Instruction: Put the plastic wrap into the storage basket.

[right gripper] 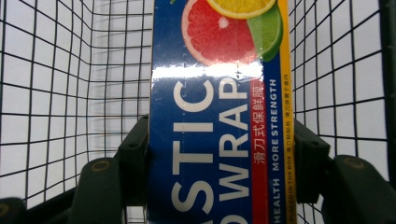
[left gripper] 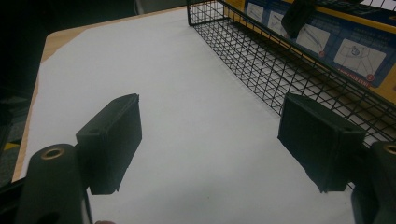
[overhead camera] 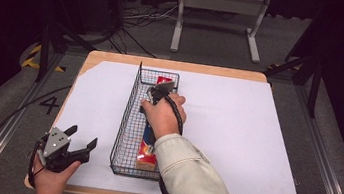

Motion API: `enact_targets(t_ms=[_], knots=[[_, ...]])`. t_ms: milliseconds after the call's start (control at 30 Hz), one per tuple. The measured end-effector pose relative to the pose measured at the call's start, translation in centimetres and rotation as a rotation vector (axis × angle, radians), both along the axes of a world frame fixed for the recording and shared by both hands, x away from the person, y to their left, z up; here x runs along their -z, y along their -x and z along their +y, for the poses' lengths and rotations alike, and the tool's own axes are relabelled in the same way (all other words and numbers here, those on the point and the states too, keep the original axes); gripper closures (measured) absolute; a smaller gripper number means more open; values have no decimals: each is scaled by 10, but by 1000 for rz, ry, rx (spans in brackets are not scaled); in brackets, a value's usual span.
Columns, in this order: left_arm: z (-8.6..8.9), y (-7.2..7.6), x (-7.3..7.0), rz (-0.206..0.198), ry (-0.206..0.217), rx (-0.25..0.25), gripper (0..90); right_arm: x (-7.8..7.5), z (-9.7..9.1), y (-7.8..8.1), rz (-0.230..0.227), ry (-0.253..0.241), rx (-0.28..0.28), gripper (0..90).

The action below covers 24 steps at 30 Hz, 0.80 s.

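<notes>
The right hand (overhead camera: 163, 113) reaches forward over the black wire basket (overhead camera: 126, 121), palm down, with its sleeve lying across the near end. The right gripper (right gripper: 219, 158) points into the basket, and its jaws are closed on both long sides of the plastic wrap box (right gripper: 215, 116), which lies lengthwise inside. The left gripper (overhead camera: 78, 140) rests low at the near left corner of the white sheet (overhead camera: 236, 130), jaws spread wide with nothing between them, beside the basket.

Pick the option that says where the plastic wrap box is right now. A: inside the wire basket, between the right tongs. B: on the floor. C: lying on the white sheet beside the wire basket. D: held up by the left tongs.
A: the plastic wrap box lies in the wire basket, with the right tongs closed on its two sides.
</notes>
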State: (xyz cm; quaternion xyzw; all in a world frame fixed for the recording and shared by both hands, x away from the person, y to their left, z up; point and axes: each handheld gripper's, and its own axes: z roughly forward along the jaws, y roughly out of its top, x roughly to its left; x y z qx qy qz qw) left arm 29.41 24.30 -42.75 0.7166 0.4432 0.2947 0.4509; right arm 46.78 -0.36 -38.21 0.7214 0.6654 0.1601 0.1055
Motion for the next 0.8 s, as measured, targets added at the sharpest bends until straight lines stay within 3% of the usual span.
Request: enact_targets(t_ms=[333,800], knots=[[0,0,0,-1,-1,-2,219,6,3,1,-8,39,-14,391],[1,0,0,3,2,-2,219,10,10,2,25,44,-14,390]])
